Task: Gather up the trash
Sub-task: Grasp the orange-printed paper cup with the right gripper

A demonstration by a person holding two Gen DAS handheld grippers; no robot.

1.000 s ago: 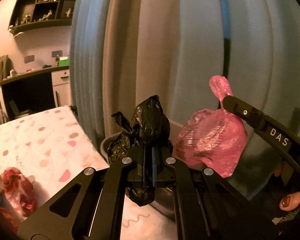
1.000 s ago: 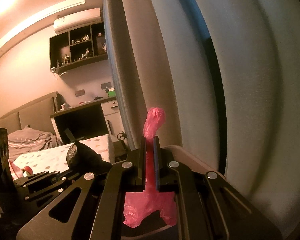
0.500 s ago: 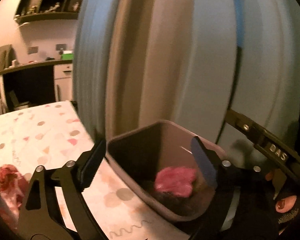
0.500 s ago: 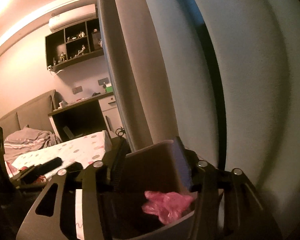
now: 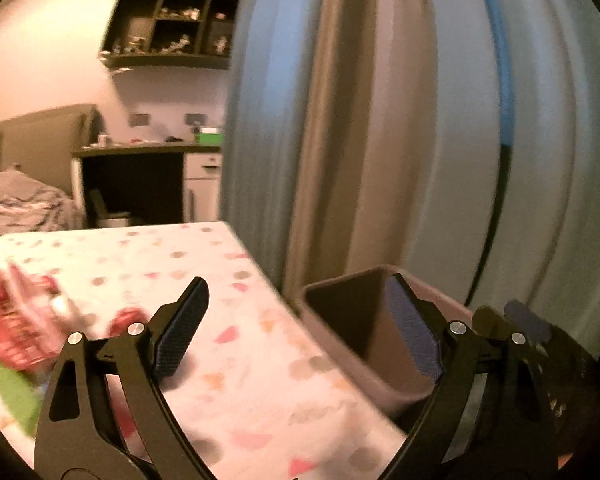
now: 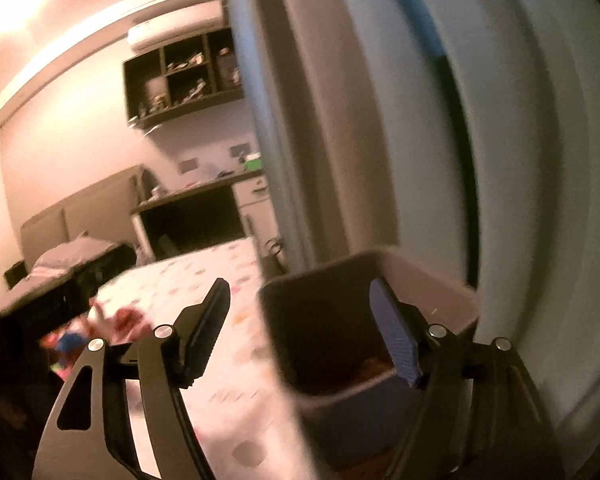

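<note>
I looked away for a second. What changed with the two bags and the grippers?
Both bags were let go into the bin. The left gripper released the black bag, the right gripper the pink one; both jaws have just been opening, with nothing between them. Red trash stays on the table.

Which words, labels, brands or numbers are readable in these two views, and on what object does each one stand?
No text can be read in either view.
Red wrappers on the table: print blurred, unreadable.
Green box on the desk: too small to read.
Right gripper, whose jaws have just been opening with nothing between them: pale marks on its side, too blurred.
</note>
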